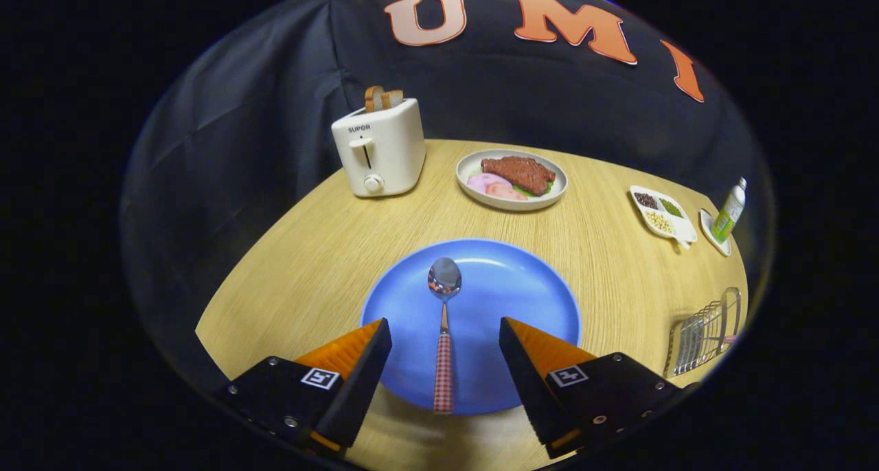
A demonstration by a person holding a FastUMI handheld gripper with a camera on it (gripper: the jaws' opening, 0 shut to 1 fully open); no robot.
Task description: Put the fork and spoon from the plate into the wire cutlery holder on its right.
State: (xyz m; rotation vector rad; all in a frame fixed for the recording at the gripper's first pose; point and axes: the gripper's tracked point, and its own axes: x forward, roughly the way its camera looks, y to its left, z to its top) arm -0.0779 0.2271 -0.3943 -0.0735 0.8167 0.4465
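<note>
A blue plate [522, 299] lies on the wooden table just ahead of my fingers. On it rests a spoon [443, 334] with a shiny bowl pointing away and a red-and-white checked handle pointing back toward me. My gripper [445, 334] is open, hovering above the plate's near part, with the spoon's handle running between the two fingers and touching neither. The wire cutlery holder [707, 334] stands to the right of the plate, near the table's edge. I see no fork on the plate.
A white toaster [379, 152] with bread slices stands at the back left. Beyond the blue plate sits a white plate of meat and ham [511, 177]. At the far right are a divided dish of beans [663, 213] and a green bottle [729, 210].
</note>
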